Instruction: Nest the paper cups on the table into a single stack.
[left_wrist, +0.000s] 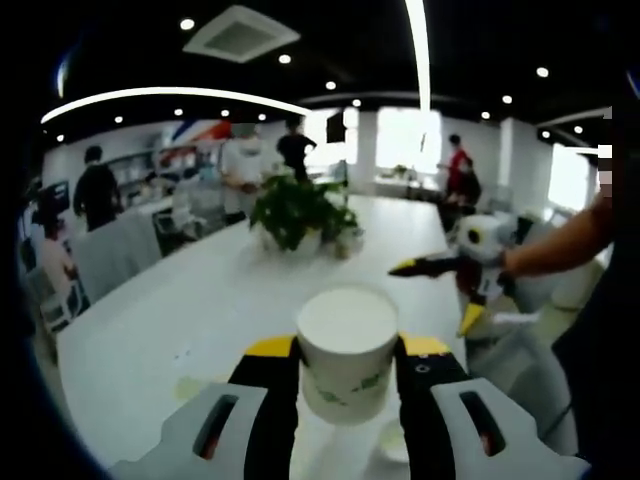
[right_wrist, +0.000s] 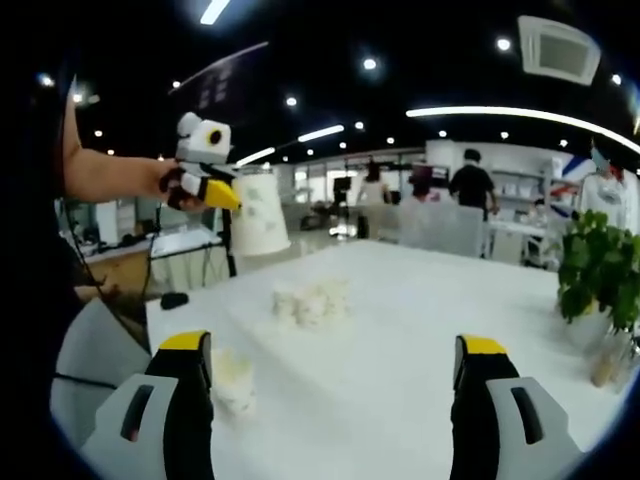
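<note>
My left gripper (left_wrist: 347, 348) is shut on a white paper cup (left_wrist: 346, 385) with green print, held upright above the white table (left_wrist: 200, 310). In the right gripper view that left gripper (right_wrist: 232, 198) is raised at the upper left with the cup (right_wrist: 262, 218) in its jaws. My right gripper (right_wrist: 333, 350) stands open and wide above the table with nothing between its fingers. It also hangs open at the right (left_wrist: 442, 293) of the left gripper view. A small cluster of paper cups (right_wrist: 310, 302) lies mid-table, and another cup (right_wrist: 233, 382) lies close to the left jaw.
A potted plant (left_wrist: 300, 212) stands mid-table, seen as the plant (right_wrist: 600, 262) at the right edge in the right gripper view. Several people stand around desks in the background. The table's near corner (right_wrist: 160, 310) lies below the raised cup.
</note>
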